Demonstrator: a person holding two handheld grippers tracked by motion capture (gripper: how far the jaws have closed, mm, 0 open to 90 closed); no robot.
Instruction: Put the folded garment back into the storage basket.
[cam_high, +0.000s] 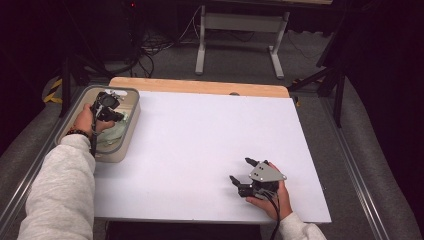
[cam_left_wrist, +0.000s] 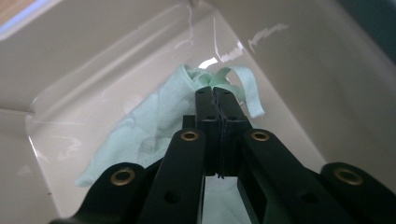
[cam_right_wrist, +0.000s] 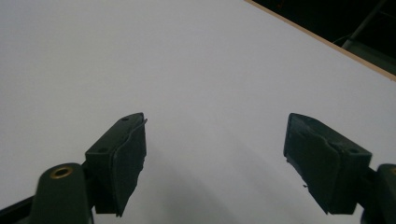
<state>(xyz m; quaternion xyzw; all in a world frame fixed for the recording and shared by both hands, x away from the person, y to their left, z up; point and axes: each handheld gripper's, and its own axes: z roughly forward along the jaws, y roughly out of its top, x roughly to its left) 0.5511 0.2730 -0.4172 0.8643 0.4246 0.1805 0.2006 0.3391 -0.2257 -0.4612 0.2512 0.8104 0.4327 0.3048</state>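
Just cloth (cam_left_wrist: 154, 126) at left gripper (cam_left_wrist: 215, 91) tips

My left arm, in a pale grey sleeve, stretches forward along the left edge, a dark beaded band at the wrist. My left hand (cam_high: 86, 120) holds the left gripper (cam_high: 111, 113) angled downward, its two black jaws pressed flat together. My right hand (cam_high: 272, 197) sits low at the near right, wrapped around the right gripper (cam_high: 242, 170), whose jaws stand wide apart with nothing between the pads (cam_right_wrist: 128, 158).
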